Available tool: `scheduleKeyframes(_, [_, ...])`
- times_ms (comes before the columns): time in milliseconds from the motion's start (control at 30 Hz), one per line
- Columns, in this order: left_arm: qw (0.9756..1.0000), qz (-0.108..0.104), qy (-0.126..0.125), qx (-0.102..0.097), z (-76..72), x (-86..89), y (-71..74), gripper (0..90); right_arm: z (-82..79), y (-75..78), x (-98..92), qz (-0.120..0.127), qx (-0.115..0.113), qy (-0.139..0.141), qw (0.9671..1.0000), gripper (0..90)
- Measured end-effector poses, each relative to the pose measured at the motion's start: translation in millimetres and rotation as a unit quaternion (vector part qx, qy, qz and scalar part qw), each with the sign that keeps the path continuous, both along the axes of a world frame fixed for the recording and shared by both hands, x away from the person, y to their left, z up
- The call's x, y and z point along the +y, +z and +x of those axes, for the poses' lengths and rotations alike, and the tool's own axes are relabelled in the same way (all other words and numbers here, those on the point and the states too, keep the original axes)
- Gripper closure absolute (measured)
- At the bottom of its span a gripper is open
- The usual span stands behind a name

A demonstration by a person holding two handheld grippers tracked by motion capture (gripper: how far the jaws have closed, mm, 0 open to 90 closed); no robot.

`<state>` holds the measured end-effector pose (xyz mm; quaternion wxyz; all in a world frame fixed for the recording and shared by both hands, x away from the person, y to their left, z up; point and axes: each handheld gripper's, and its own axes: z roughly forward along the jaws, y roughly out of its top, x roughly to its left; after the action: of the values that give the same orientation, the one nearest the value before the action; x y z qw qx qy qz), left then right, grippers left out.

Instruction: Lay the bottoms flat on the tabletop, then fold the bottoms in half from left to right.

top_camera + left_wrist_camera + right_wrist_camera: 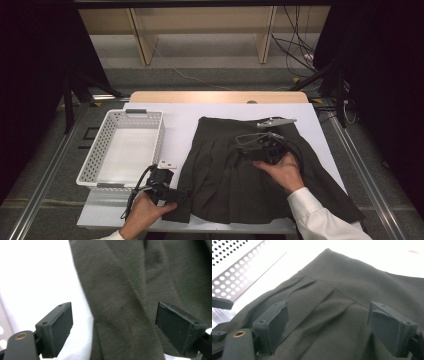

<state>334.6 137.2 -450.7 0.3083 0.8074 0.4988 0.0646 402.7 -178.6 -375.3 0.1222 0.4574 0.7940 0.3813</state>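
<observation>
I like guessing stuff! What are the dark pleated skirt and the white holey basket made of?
The dark olive pleated skirt looks like soft matte woven cloth: it folds and creases. The white perforated basket seems hard, smooth plastic, with stiff straight walls full of even round holes.

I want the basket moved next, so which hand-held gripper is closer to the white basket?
Left. The left hand-held gripper sits just below the white basket's near corner, at the skirt's lower-left hem. The right hand-held gripper hovers over the skirt's middle, farther away.
</observation>
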Motion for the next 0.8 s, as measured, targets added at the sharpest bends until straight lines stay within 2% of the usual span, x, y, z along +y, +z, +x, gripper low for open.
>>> scheduleKeyframes(100, [0.9998,0.014,0.000,0.013,3.9,-0.5,-6.7,15.8,5.1,-3.2,9.6,-0.002,0.004,0.009,0.9999,17.4])
scheduleKeyframes(367, [0.9989,0.032,0.001,0.033,9.3,-3.3,-17.7,16.8,17.8,-8.9,26.1,-0.008,0.011,0.021,0.9997,17.4])
scheduleKeyframes(800, [0.9980,0.039,0.014,0.048,16.6,-1.8,-22.9,15.7,26.6,-16.3,32.0,-0.016,0.017,0.024,0.9994,17.6])
